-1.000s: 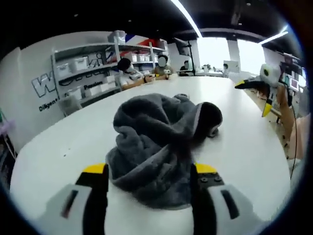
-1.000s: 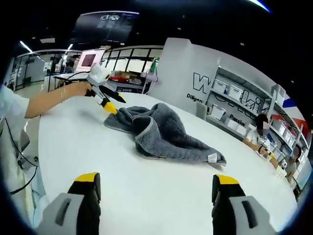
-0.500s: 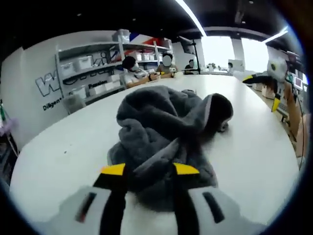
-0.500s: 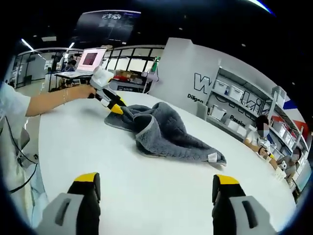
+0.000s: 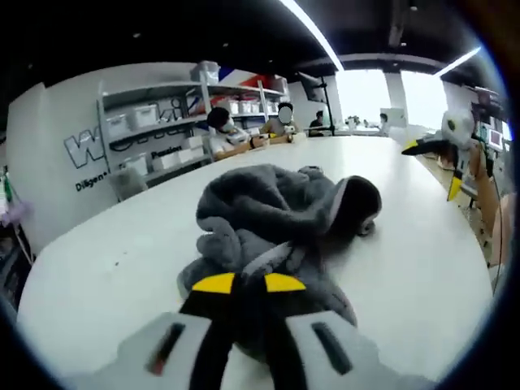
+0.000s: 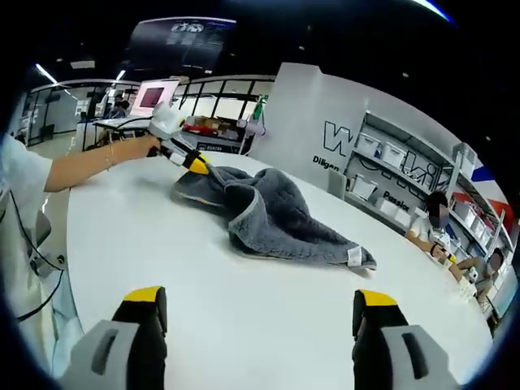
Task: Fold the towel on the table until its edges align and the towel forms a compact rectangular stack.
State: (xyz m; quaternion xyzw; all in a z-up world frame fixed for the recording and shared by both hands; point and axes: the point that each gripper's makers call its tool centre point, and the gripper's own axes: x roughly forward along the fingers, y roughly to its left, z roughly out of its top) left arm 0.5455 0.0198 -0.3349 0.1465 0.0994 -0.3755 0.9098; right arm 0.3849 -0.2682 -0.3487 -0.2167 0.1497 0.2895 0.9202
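Observation:
A crumpled grey towel [image 5: 276, 215] lies heaped on the white table [image 5: 122, 252]. My left gripper [image 5: 249, 284] is shut on its near edge, with a fold of cloth pinched between the yellow tips. In the right gripper view the same towel [image 6: 280, 219] stretches across the table, a white label at its right end. There the left gripper [image 6: 188, 158], held by a hand, grips the towel's far left end. My right gripper [image 6: 260, 305] stands open over bare table, well short of the towel. It also appears at the far right as the right gripper [image 5: 432, 161].
Shelves with white bins [image 5: 154, 122] line the wall behind the table. Several people sit at the table's far end [image 5: 244, 130]. A laptop [image 6: 150, 97] stands on a desk beyond the table. Bare tabletop [image 6: 162, 244] surrounds the towel.
My left gripper's jaws have come together on the towel's near edge. The end it holds has risen a little off the table. The right gripper has stayed open and still.

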